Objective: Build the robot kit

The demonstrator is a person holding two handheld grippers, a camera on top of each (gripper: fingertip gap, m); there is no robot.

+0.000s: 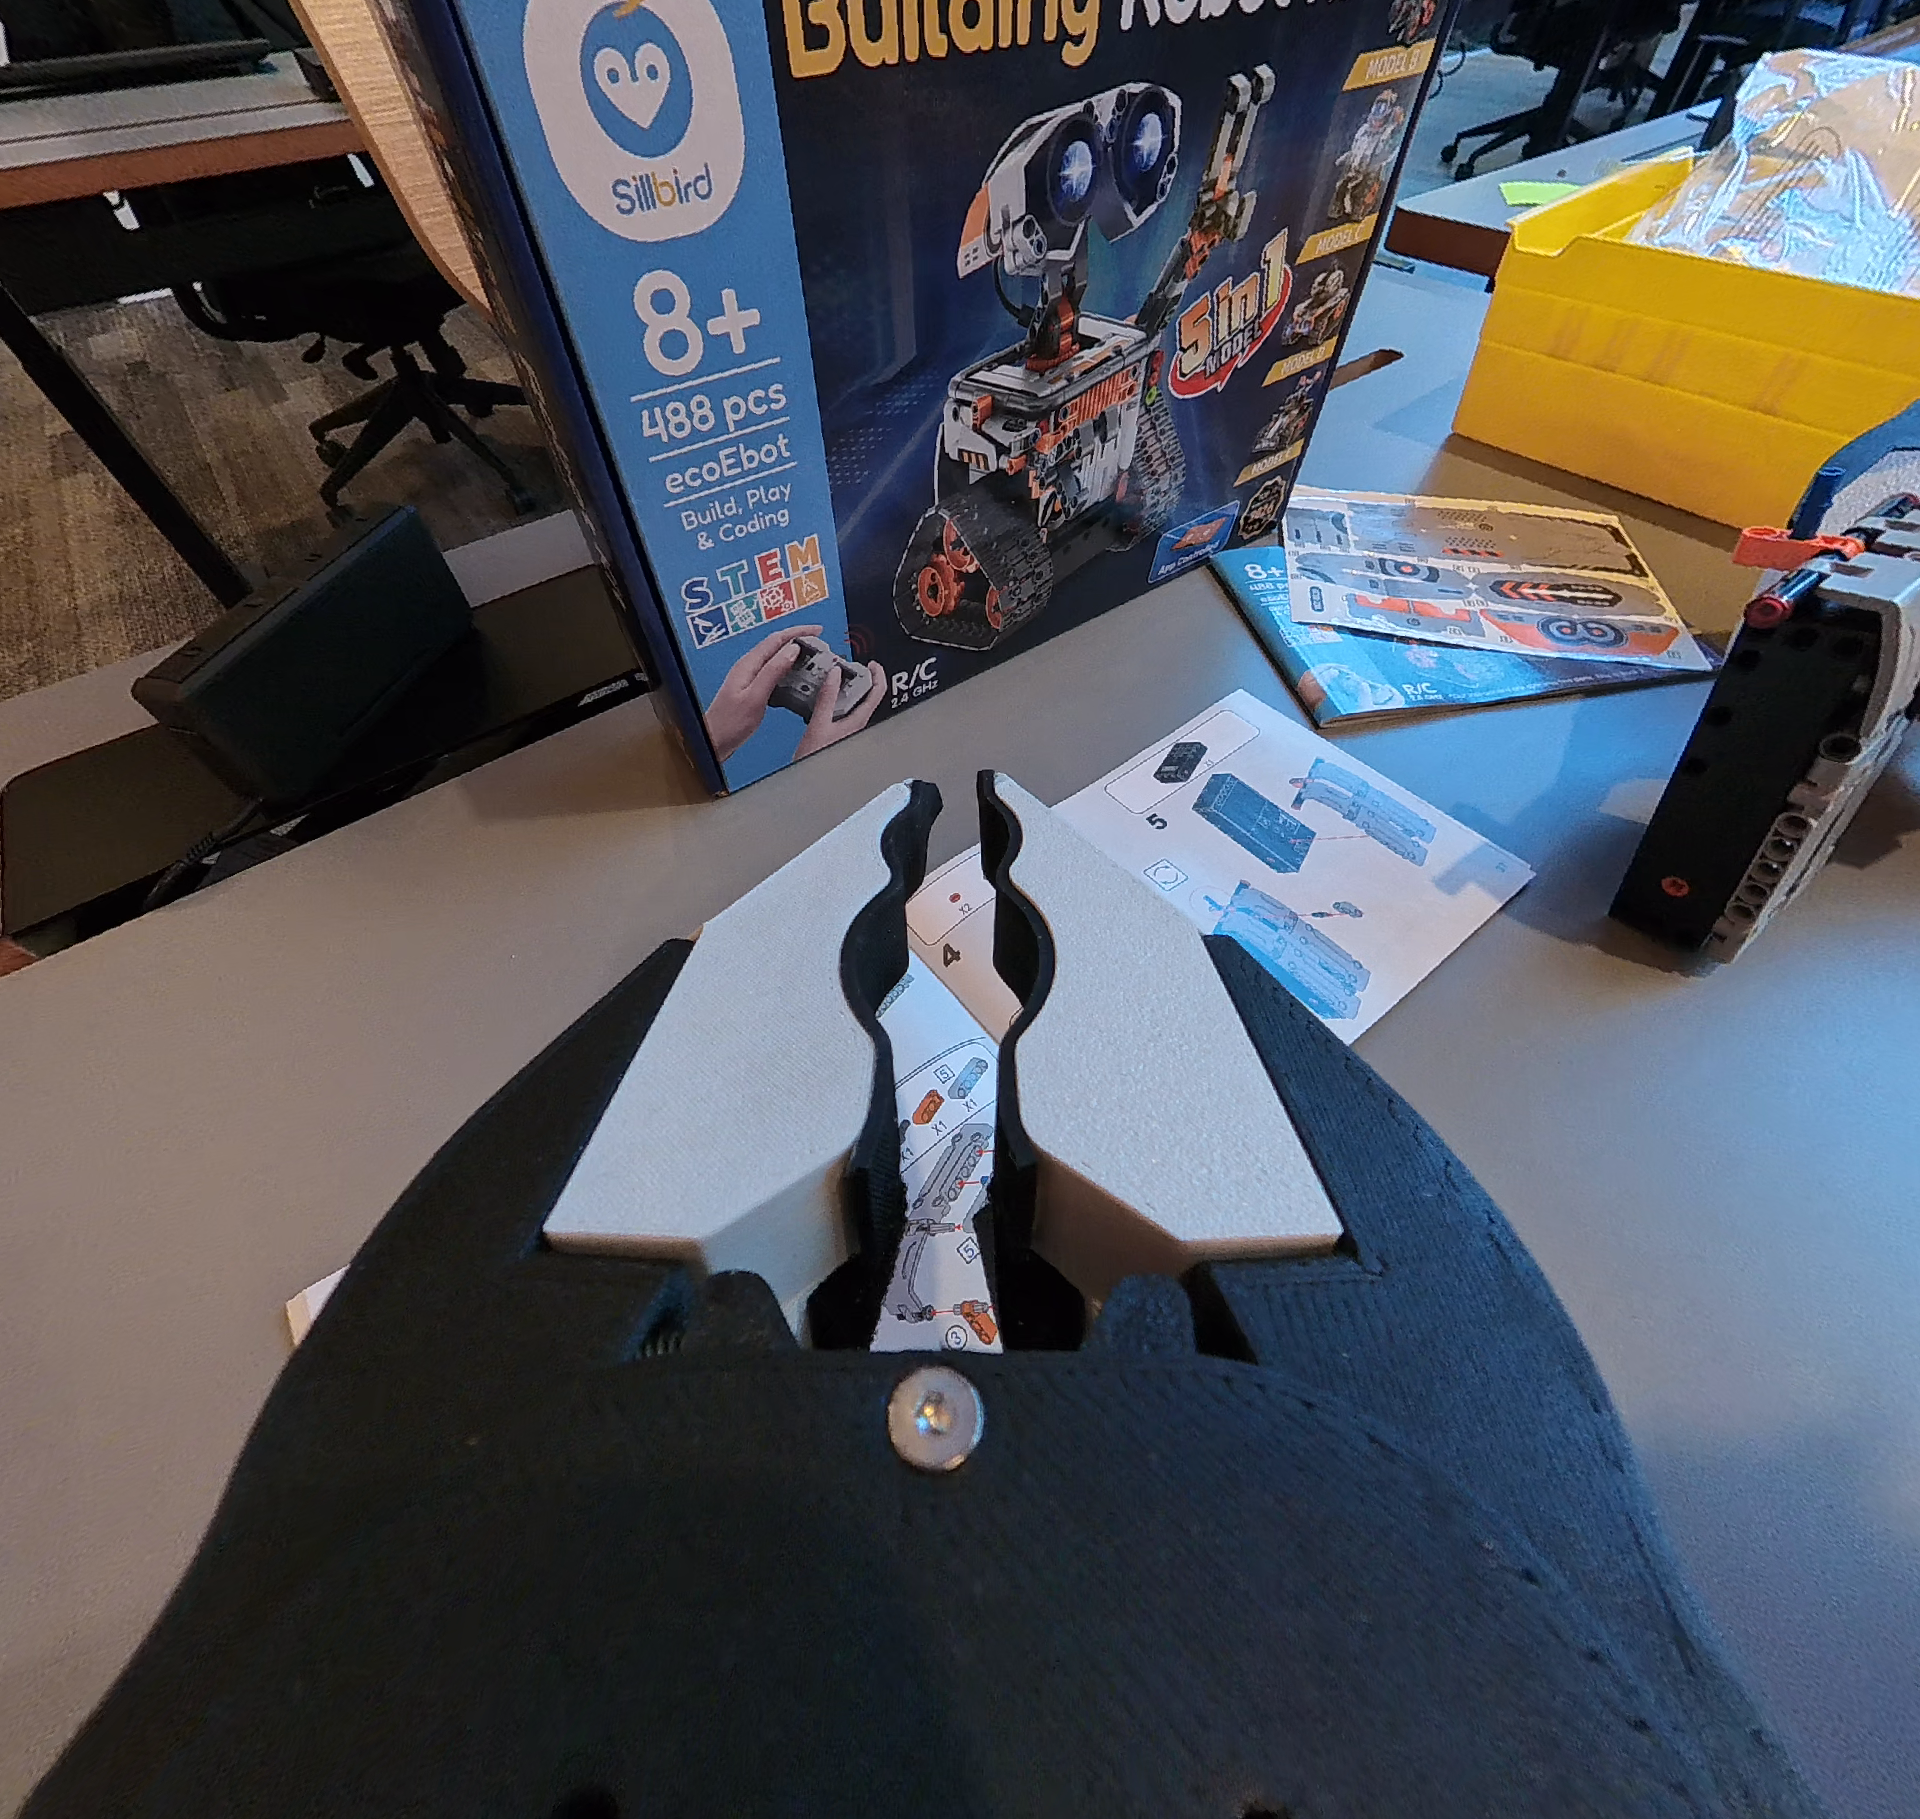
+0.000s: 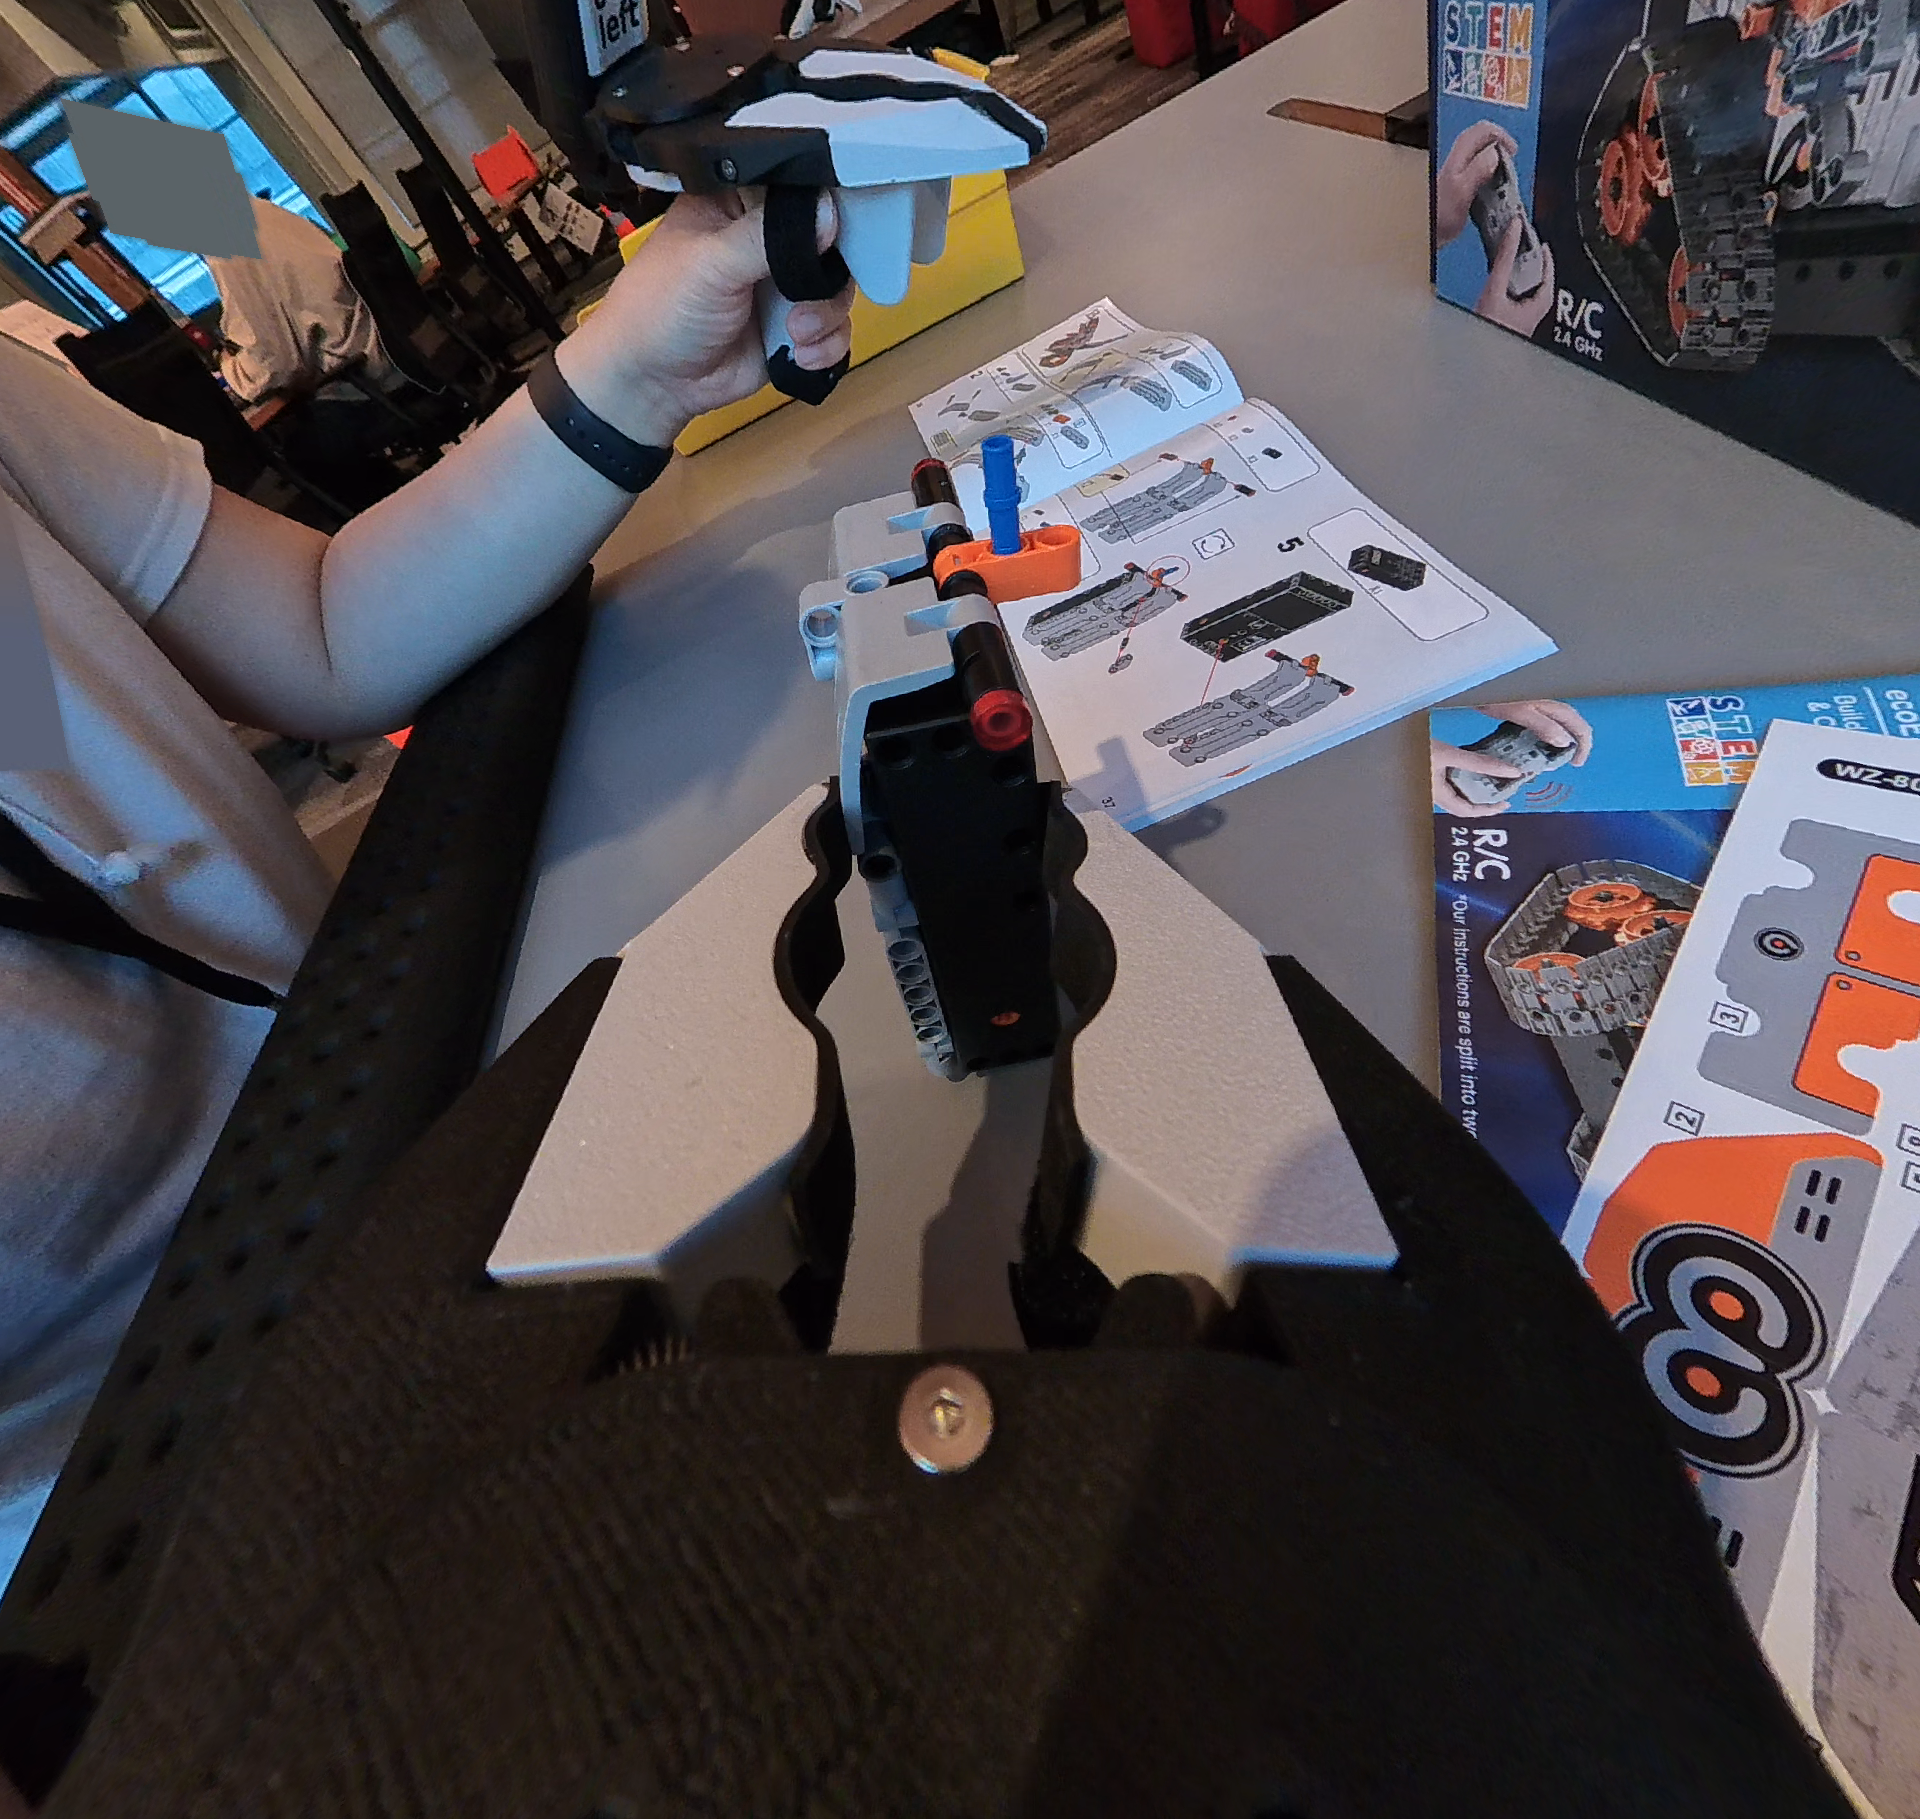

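the right gripper sits closest to its camera, its pale fingers clamped on a block model, a black brick body with grey beams held upright just over the grey surface. a black rod with red ends crosses the model's top, and an orange piece with a blue pin standing in it sticks out from that rod. just beyond the model lies an open instruction booklet. to the right lie a blue leaflet and, overlapping it, a sticker sheet with orange and grey shapes.

in the left wrist view, the left gripper hangs above the booklet with its jaws nearly together and only a thin gap at the tips; nothing seems to be held, though the page shows through the slit. a large blue kit box stands upright behind the booklet. to the right sits a yellow bin with clear plastic piled in it. the person's hand grips the left gripper's handle, a dark band on the wrist.
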